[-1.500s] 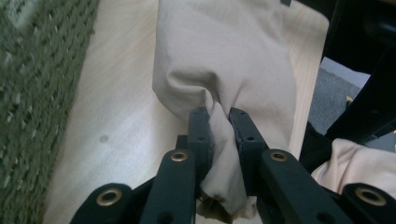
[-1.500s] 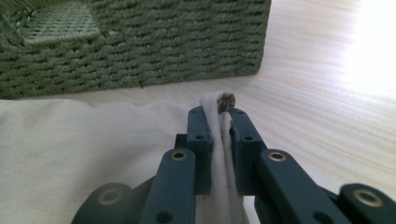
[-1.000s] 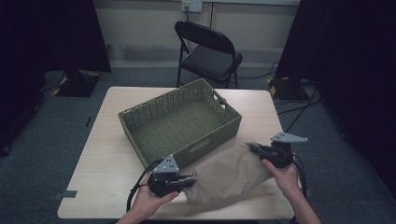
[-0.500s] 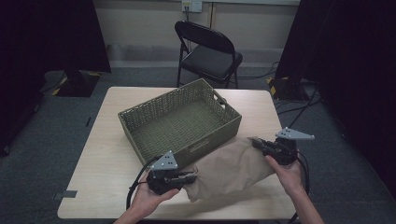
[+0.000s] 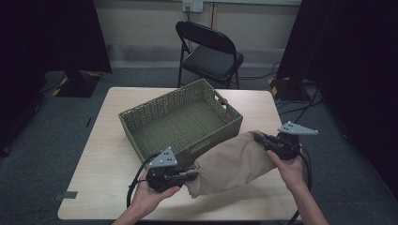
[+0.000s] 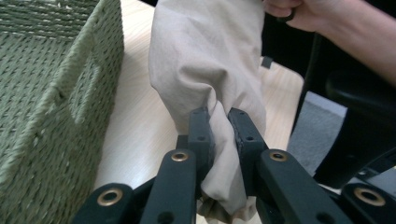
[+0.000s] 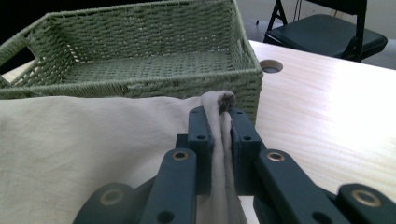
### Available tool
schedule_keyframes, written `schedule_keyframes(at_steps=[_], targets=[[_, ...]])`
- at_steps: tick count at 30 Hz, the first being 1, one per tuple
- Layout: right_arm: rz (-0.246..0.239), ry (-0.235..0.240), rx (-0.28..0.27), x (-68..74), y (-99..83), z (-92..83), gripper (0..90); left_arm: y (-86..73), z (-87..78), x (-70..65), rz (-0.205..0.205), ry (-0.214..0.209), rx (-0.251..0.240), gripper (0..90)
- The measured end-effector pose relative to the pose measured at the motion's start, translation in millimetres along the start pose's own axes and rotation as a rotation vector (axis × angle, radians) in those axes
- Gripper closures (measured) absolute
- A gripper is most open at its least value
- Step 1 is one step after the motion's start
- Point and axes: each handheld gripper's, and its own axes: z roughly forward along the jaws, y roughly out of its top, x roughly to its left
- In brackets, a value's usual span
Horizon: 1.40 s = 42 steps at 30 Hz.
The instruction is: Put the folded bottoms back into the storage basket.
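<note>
The pale wooden worktop (image 5: pixel 108 159) is carrying everything, with a black folding chair (image 5: pixel 210 51) standing on the grey floor beyond its far edge. A green woven basket (image 5: pixel 180 123) is sitting near the middle of the worktop, turned at an angle so that one corner is pointing toward the near edge. A beige cloth (image 5: pixel 232 163) is stretching between the basket and the near edge, running from the middle of the near side up toward the right edge; its far border is lying right against the basket's near wall, though whether the two are touching is hard to tell. The left tongs (image 5: pixel 192 175) are lying low near the near edge, gripping the cloth's near end, and in the left gripper view the fabric (image 6: pixel 210 84) is bunching between the black jaws, which are pressing on it from both sides. The right tongs (image 5: pixel 259 138) are sitting close to the right edge, pinching the cloth's far end, and in the right gripper view a thin fold of it (image 7: pixel 219 121) is standing upright between the jaws, which are clamping narrowly on it.
</note>
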Motion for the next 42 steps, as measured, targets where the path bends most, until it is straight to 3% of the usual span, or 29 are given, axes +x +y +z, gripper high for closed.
schedule_keyframes(at_steps=[8,17,28,33,42], targets=[[-0.007,0.007,-0.020,0.0,12.1,-3.9,81.7,10.0,-10.8,3.6,-0.013,0.014,-0.036,81.0],[-0.019,0.005,-0.069,0.4,33.8,-13.0,81.8,23.2,-16.0,-2.4,0.001,-0.005,-0.074,81.0],[-0.040,0.003,-0.130,4.3,65.0,-18.1,81.8,42.7,-33.4,0.9,0.011,0.016,-0.145,81.1],[-0.052,-0.001,-0.149,6.4,81.4,-15.7,81.9,50.3,-37.7,2.1,0.007,0.008,-0.166,81.1],[-0.049,0.019,-0.159,9.5,103.8,2.0,81.9,60.3,-51.9,9.9,0.009,0.058,-0.183,81.2]])
